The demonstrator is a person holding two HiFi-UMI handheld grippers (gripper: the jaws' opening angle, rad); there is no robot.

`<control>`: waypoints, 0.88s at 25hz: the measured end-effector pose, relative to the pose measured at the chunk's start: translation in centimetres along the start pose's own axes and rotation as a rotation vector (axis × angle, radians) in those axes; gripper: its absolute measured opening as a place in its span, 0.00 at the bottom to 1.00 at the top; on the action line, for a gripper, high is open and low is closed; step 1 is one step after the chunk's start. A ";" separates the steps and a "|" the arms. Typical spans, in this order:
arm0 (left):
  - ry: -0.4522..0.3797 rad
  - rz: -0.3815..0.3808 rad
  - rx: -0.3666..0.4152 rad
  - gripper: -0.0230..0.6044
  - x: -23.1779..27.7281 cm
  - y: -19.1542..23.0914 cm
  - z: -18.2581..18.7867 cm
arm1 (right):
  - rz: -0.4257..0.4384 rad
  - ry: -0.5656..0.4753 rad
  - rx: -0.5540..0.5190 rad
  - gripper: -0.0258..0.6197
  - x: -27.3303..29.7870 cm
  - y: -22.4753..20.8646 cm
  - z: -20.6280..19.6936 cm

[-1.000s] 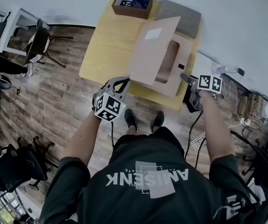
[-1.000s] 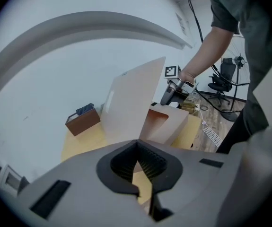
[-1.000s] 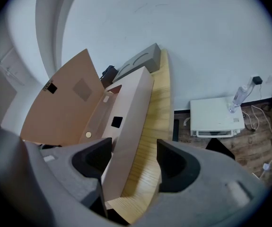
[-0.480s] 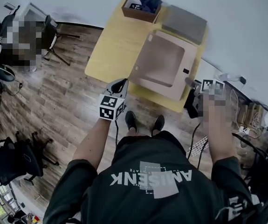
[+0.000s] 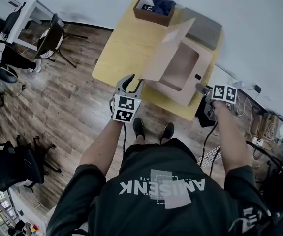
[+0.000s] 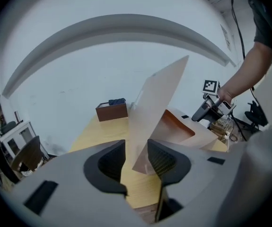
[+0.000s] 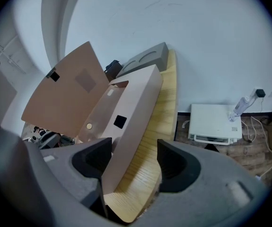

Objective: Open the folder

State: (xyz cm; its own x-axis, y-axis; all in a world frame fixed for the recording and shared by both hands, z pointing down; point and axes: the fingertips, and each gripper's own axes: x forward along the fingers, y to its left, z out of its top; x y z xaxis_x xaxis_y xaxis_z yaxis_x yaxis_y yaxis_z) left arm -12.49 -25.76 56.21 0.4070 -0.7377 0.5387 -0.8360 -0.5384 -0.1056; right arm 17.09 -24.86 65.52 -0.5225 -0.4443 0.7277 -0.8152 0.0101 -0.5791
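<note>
1. On the yellow table [image 5: 116, 53], seen from the head view, the folder [image 5: 190, 80] lies near the front right corner. Its cover [image 5: 168, 50] is raised and slanting, about half open. The left gripper [image 5: 133, 81] sits at the cover's lower front corner. The right gripper [image 5: 199, 87] sits at the folder's right front corner. A brown box [image 5: 153, 9] and a grey pad [image 5: 203, 28] lie behind.

2. In the left gripper view, the jaws have just been opening and now stand apart. The cover's corner [image 6: 143, 141] stands between them, with a gap beside the left jaw, so nothing clamps it.

3. In the right gripper view, the jaws stand wide apart around the folder's side wall [image 7: 136, 108]. The wall runs close to the left jaw, bare table [image 7: 159, 141] shows beside the other jaw, and there is no squeeze on the wall.

4. Risks, as I judge them:
   - The cover leans loose and looks short of upright, so it could drop shut if the left gripper pulls away.
   - With the base unheld, a push on the cover could slide the folder towards the table's edge.
   - Closing the left jaws again at an angle could crease the cover's corner.
</note>
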 end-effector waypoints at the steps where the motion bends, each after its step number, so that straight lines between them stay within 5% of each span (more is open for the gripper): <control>1: 0.003 0.001 0.031 0.28 0.1 -0.2 0.2 | 0.001 0.001 -0.002 0.49 0.0 0.1 0.0; 12: -0.050 0.083 0.385 0.31 1.6 -3.0 2.9 | 0.004 0.000 -0.012 0.49 -0.2 0.1 -0.2; 22: -0.019 -0.025 0.829 0.19 3.3 -7.4 1.3 | 0.004 0.005 -0.023 0.49 -0.2 0.2 -0.2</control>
State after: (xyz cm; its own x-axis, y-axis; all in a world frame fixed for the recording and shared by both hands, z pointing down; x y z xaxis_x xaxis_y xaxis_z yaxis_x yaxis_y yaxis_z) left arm -4.49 -24.73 57.63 0.4341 -0.7245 0.5354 -0.2874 -0.6747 -0.6799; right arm 16.99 -24.60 65.35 -0.5270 -0.4394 0.7275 -0.8185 0.0322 -0.5736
